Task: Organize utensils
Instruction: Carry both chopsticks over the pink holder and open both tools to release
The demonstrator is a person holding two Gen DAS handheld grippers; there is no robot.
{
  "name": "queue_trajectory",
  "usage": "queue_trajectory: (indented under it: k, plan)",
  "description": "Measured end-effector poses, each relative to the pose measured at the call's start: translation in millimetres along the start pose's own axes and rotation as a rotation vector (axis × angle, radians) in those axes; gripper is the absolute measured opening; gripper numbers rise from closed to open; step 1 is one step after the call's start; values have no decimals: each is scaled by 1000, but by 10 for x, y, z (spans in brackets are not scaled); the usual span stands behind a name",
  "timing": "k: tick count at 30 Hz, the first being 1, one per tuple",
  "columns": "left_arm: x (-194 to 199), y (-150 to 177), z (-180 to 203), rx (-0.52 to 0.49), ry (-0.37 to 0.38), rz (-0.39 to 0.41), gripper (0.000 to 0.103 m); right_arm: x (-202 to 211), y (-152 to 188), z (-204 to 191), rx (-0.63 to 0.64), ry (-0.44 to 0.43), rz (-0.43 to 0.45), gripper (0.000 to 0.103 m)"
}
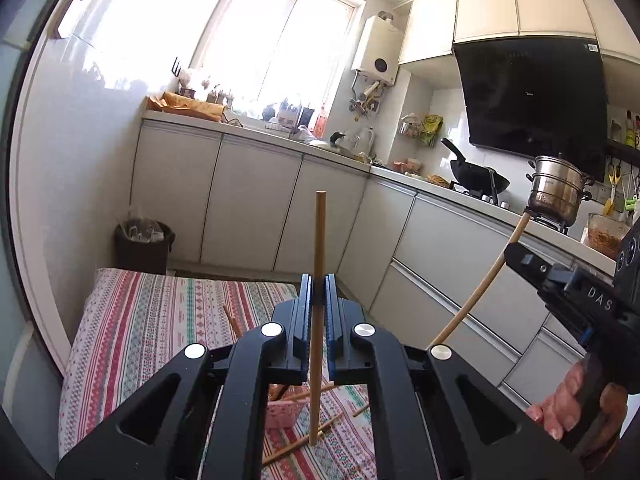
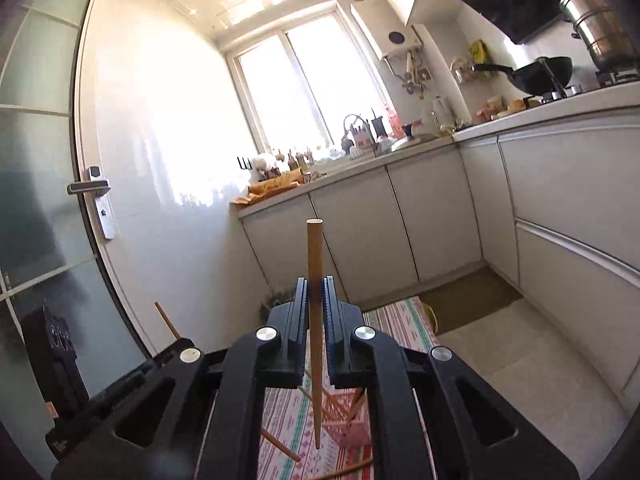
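Observation:
My left gripper (image 1: 319, 290) is shut on a wooden chopstick (image 1: 319, 240) that stands upright, its lower end hanging above the table. My right gripper (image 2: 316, 292) is shut on a second wooden chopstick (image 2: 314, 256), upright with its thin tip pointing down. The right gripper also shows at the right of the left wrist view (image 1: 520, 258), holding its chopstick (image 1: 480, 292) tilted. A pink slotted basket (image 1: 282, 412) sits on the striped tablecloth (image 1: 132, 320) below both grippers, with chopsticks in it; it also shows in the right wrist view (image 2: 348, 424). Loose chopsticks (image 1: 304, 440) lie on the cloth beside the basket.
Kitchen cabinets (image 1: 248, 208) run along the back and right. A dark bin (image 1: 144, 246) stands behind the table. A wok (image 1: 476, 176) and a steel pot (image 1: 558, 190) sit on the stove. A glass door with a handle (image 2: 90, 186) is at left.

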State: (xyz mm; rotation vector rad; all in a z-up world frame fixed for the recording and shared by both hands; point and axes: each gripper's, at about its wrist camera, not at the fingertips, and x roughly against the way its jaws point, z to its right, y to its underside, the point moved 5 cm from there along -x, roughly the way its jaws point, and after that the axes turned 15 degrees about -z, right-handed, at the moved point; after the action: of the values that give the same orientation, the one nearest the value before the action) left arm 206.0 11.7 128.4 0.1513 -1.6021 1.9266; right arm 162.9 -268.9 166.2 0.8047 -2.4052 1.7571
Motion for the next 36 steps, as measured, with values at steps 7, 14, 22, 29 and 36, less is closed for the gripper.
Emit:
queue_trajectory:
  k: [7, 14, 22, 29, 36]
  plan:
    - [-484, -165, -128, 21, -53, 14, 5, -501, -141, 34, -5, 19, 55, 8]
    - [-1127, -8, -366, 70, -81, -24, 6, -988, 136, 137, 44, 62, 64, 8]
    - [-804, -88, -461, 100, -104, 32, 21, -1321, 401, 204, 62, 66, 14, 8]
    - [-480, -204, -502, 131, -101, 90, 27, -1504, 532, 94, 99, 49, -26, 11]
    - [-479, -180, -555, 134, -119, 66, 28, -1429, 564, 226, 39, 59, 6, 70]
